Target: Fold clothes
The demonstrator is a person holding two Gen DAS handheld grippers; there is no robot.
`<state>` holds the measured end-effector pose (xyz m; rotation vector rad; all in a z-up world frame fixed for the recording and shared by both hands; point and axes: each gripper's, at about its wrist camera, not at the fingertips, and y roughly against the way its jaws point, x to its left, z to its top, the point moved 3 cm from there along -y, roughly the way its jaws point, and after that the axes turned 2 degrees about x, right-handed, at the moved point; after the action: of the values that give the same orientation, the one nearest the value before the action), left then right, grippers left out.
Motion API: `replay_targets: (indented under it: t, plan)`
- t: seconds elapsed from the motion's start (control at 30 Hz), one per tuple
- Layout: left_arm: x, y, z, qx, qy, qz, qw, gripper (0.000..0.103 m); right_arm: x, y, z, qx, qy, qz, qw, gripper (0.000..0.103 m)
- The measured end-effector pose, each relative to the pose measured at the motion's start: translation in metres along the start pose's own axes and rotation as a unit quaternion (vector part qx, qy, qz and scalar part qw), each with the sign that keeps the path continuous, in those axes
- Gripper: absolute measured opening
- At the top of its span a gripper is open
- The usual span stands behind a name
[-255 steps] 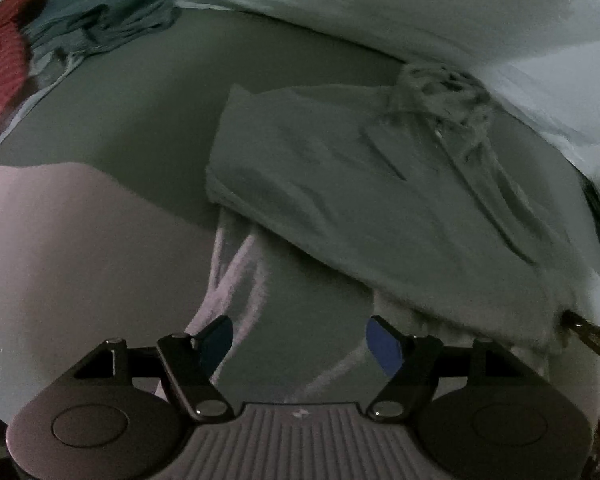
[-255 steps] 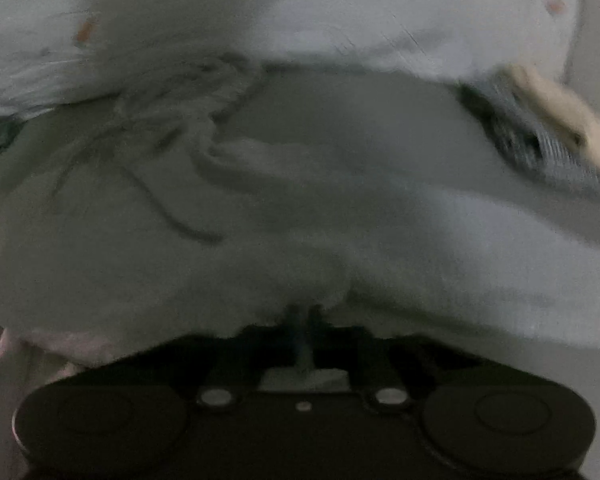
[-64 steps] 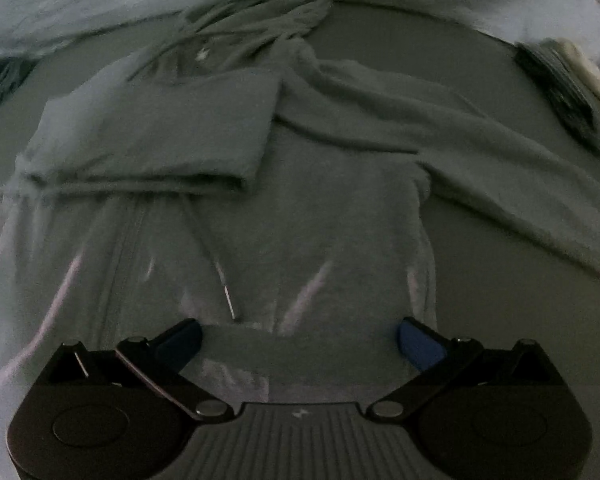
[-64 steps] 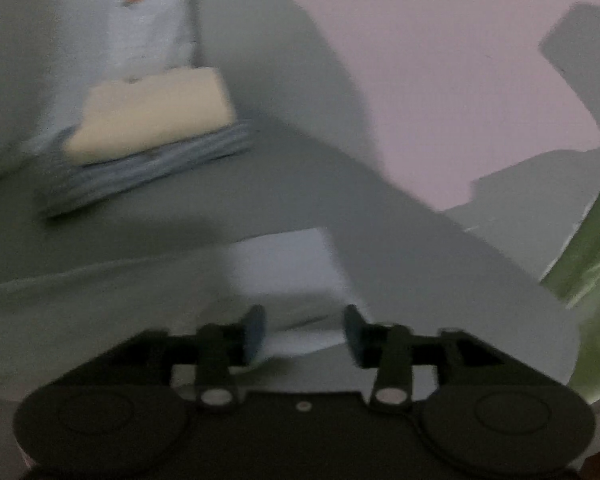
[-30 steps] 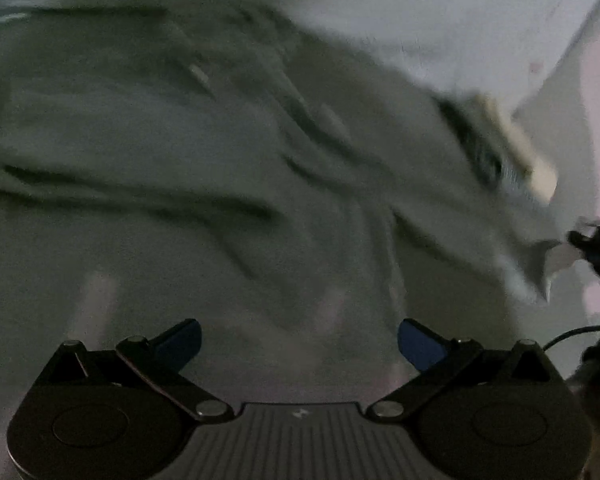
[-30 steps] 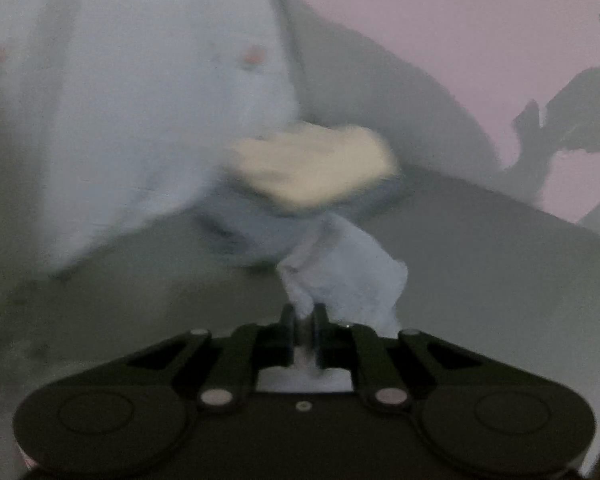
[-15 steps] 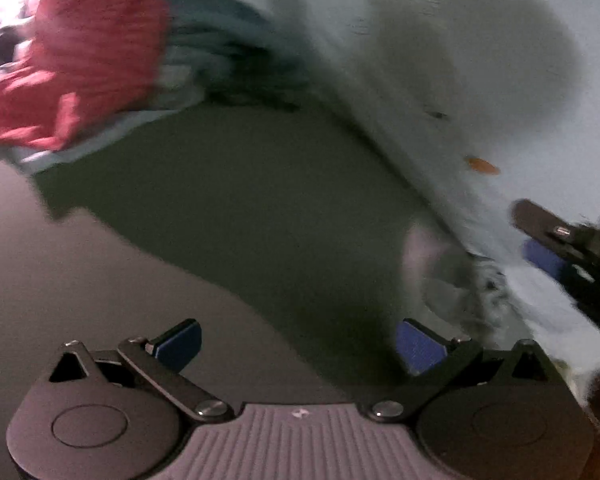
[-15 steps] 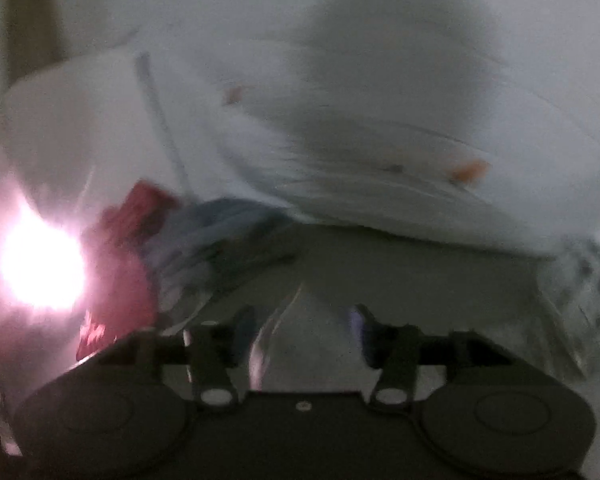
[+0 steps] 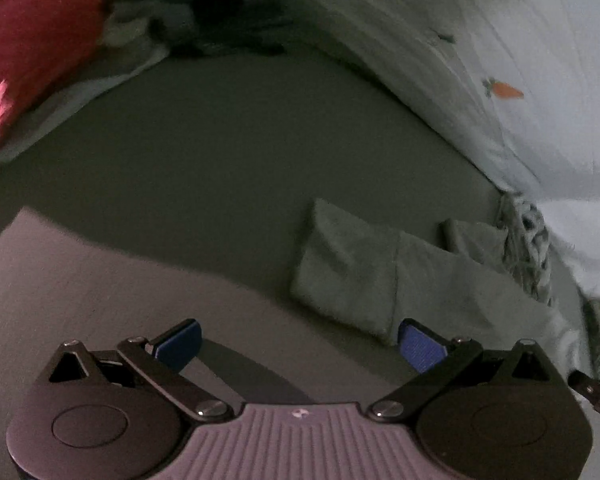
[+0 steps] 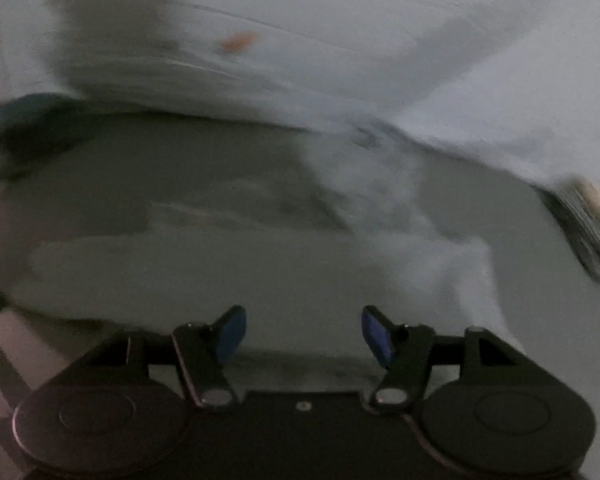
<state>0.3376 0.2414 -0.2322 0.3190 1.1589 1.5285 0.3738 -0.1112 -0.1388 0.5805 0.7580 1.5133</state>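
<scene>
Now the grey garment (image 9: 384,280) lies just ahead of the wide-apart left gripper (image 9: 300,344), nothing gripped.

The right claw (image 10: 302,334), clamped on the grey hoodie's (image 9: 400,276) sleeve a second ago, is opening empty; that sleeve now lies folded at four o'clock.

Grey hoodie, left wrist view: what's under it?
The grey hoodie lies folded on the dark sheet. Sheet shows around its left and front edges; whatever is directly beneath is covered.
</scene>
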Motion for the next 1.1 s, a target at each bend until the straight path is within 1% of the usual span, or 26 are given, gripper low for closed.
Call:
replay_targets:
  t: [0.07,0.1,0.13,0.17,0.23,0.27,0.33,0.4,0.47,0.57,0.63,0.67,0.7,0.73,0.77,0.8,0.83,0.87,0.9,0.97,1.0,1.03,1.1]
  plan:
    - [-0.008,-0.009,0.004,-0.002,-0.024,0.011,0.9996,0.103,-0.024,-0.006,-0.007,0.014,-0.044,-0.019,0.999,0.076]
    - [-0.013,-0.013,0.005,-0.002,-0.037,0.018,0.9992,0.103,-0.033,-0.009,-0.008,0.017,-0.063,-0.022,0.998,0.083]
    - [-0.017,-0.016,0.007,-0.002,-0.048,0.026,0.9985,0.103,-0.038,-0.012,-0.01,0.018,-0.074,-0.022,0.997,0.085]
    - [-0.021,-0.02,0.008,-0.003,-0.06,0.036,0.9976,0.103,-0.042,-0.017,-0.011,0.018,-0.082,-0.02,0.996,0.086]
    - [-0.03,-0.027,0.008,-0.005,-0.082,0.062,0.9947,0.103,-0.047,-0.026,-0.015,0.018,-0.086,-0.017,0.996,0.096]
    - [-0.034,-0.031,0.007,-0.005,-0.093,0.075,0.9928,0.103,-0.046,-0.032,-0.015,0.014,-0.088,-0.014,0.996,0.097]
    - [-0.042,-0.035,0.003,-0.006,-0.115,0.101,0.9882,0.103,-0.04,-0.043,-0.016,0.008,-0.092,-0.009,0.996,0.103]
    - [-0.046,-0.037,0.0,-0.013,-0.125,0.12,0.9847,0.103,-0.036,-0.055,-0.022,0.015,-0.091,-0.007,0.996,0.103]
    - [-0.048,-0.038,-0.001,-0.02,-0.118,0.126,0.9848,0.103,-0.032,-0.067,-0.032,0.037,-0.09,0.0,0.995,0.103]
    - [-0.048,-0.041,0.002,-0.022,-0.101,0.131,0.986,0.103,-0.03,-0.065,-0.047,-0.018,-0.091,0.002,0.996,0.103]
    - [-0.05,-0.042,0.004,-0.028,-0.089,0.135,0.9864,0.102,-0.028,-0.063,-0.053,-0.029,-0.076,0.003,0.997,0.103]
    - [-0.051,-0.042,0.004,-0.033,-0.087,0.136,0.9863,0.099,-0.028,-0.063,-0.055,-0.033,-0.071,0.004,0.997,0.103]
    - [-0.052,-0.043,0.004,-0.041,-0.089,0.141,0.9851,0.096,-0.028,-0.062,-0.056,-0.038,-0.069,0.005,0.997,0.103]
    - [-0.056,-0.042,0.005,-0.049,-0.095,0.146,0.9834,0.082,-0.028,-0.062,-0.057,-0.042,-0.067,0.006,0.997,0.103]
    - [-0.06,-0.042,0.005,-0.052,-0.104,0.141,0.9832,0.066,-0.027,-0.061,-0.058,-0.045,-0.066,0.005,0.997,0.103]
    - [-0.066,-0.042,0.006,-0.05,-0.116,0.133,0.983,0.057,-0.027,-0.061,-0.059,-0.046,-0.065,0.006,0.997,0.103]
    - [-0.071,-0.042,0.008,-0.05,-0.126,0.137,0.9814,0.045,-0.027,-0.06,-0.059,-0.047,-0.065,0.006,0.997,0.103]
    - [-0.075,-0.042,0.009,-0.052,-0.133,0.148,0.9787,0.025,-0.027,-0.06,-0.059,-0.047,-0.065,0.006,0.997,0.103]
    - [-0.078,-0.04,0.013,-0.05,-0.131,0.141,0.9801,0.019,-0.027,-0.06,-0.06,-0.047,-0.065,0.007,0.997,0.103]
    - [-0.083,-0.036,0.021,-0.041,-0.124,0.115,0.9848,0.0,-0.027,-0.06,-0.059,-0.048,-0.064,0.009,0.997,0.103]
    - [-0.086,-0.033,0.025,-0.036,-0.12,0.102,0.9869,0.0,-0.027,-0.061,-0.059,-0.049,-0.063,0.01,0.997,0.103]
    - [-0.093,-0.026,0.03,-0.041,-0.116,0.083,0.9889,0.0,-0.027,-0.061,-0.059,-0.049,-0.063,0.011,0.997,0.103]
    - [-0.115,-0.009,0.036,-0.06,-0.132,0.062,0.9874,0.0,-0.028,-0.061,-0.06,-0.05,-0.061,0.013,0.997,0.103]
